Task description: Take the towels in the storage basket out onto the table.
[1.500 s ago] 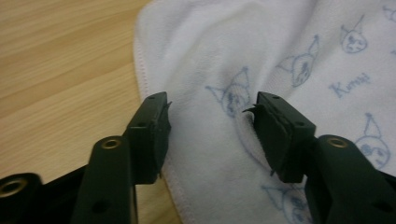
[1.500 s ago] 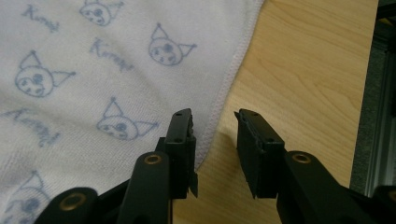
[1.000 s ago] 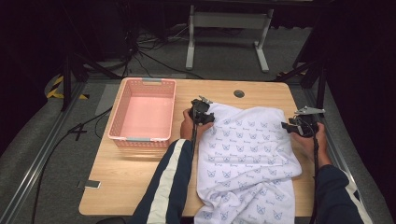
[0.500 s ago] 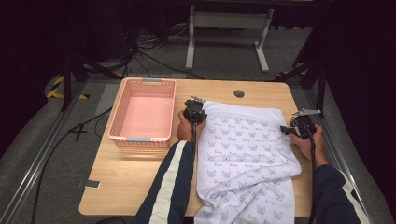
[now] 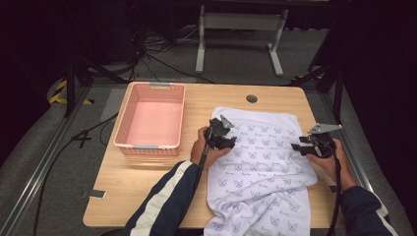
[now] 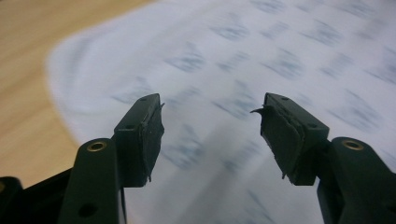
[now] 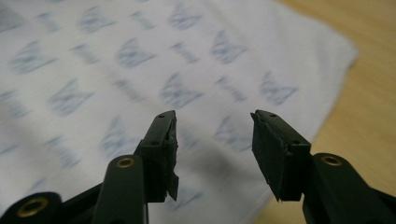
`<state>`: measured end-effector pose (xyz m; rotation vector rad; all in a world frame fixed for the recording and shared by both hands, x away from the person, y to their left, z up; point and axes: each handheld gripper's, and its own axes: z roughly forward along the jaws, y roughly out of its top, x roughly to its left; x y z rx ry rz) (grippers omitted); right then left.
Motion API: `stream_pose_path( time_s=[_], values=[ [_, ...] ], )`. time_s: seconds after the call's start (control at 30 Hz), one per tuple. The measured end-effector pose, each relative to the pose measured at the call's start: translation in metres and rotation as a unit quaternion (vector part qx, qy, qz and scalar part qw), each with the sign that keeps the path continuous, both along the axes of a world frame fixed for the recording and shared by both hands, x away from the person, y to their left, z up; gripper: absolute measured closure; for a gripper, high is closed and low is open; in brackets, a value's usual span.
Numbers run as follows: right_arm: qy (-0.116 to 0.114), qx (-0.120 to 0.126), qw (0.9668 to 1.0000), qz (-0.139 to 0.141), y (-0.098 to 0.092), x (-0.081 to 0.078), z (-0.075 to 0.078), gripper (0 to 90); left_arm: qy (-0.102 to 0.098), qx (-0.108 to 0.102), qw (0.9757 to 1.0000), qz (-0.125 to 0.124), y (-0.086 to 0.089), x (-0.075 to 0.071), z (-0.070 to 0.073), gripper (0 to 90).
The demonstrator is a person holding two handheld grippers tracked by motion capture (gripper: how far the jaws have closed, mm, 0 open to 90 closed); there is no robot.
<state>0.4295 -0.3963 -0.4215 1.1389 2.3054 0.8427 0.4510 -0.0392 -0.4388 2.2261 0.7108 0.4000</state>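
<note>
We had the towel (image 5: 260, 167) spread on the table (image 5: 147, 191), its near end hanging over the front edge and its far edge lying just below the round hole (image 5: 252, 99) in the tabletop. The pink basket (image 5: 150, 118) sat to its left, apart from the cloth.

Our left gripper (image 5: 227, 139) hung over the towel's left part, and its own view showed the jaws (image 6: 210, 130) apart with nothing between them, only blurred print beneath; they had just been opening. Our right gripper (image 5: 301, 147) hovered at the towel's right edge, jaws (image 7: 212, 149) likewise parted over the cloth near a corner, pads (image 7: 273, 154) pressing nothing; they had just closed a little.

We judged a fold or a lift to be in hand, and the risks lay in the pinch. If we closed on flat cloth away from an edge, the pads could slide off or gather a bunch, skewing the fold. If one gripper caught and the other missed, the towel would drag askew. The overhanging end could also pull the whole cloth off the front once we lifted it.
</note>
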Motion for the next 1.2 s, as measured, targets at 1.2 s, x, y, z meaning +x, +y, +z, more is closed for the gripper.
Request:
stream_pose_path(
  time_s=[1.2],
  values=[
    [-0.024, -0.045, 0.9979, -0.039, 0.038, 0.04, -0.026, 48.7, 0.005, 0.068, 0.9974, 0.023, 0.018, 0.022, -0.018, 45.7]
  ],
)
